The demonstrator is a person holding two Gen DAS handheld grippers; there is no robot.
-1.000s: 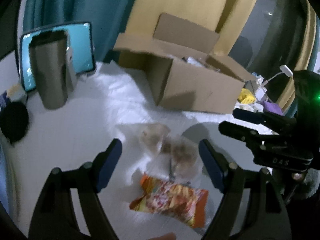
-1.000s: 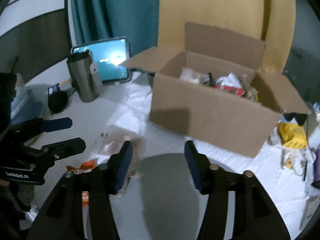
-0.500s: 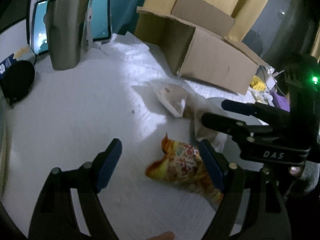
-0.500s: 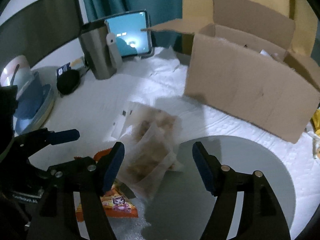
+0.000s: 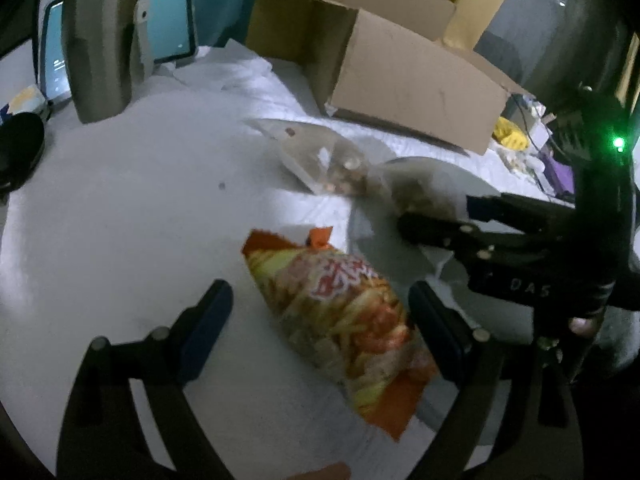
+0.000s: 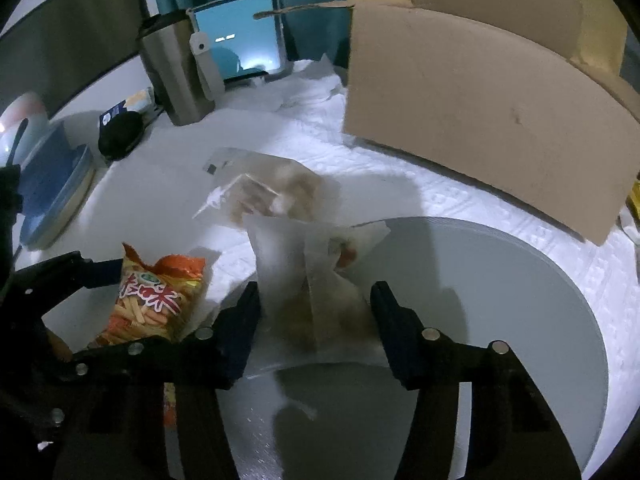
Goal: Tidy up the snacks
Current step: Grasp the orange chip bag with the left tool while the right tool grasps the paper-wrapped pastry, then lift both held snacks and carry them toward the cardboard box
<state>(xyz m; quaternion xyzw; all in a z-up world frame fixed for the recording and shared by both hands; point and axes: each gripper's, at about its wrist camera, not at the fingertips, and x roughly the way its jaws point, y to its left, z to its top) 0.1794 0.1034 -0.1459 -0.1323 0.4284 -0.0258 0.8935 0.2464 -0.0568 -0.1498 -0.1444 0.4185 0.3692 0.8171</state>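
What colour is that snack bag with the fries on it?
Orange, with red lettering, the snack bag shows best in the left wrist view.

My two views are dim and bluish, with heavy fisheye bending and black vignetting at the rims. The lit tablet screen is the brightest source; pale patches fall on the white desk. The cardboard box casts a soft shadow. Motion blur smears the orange snack bag. A green indicator light glares.
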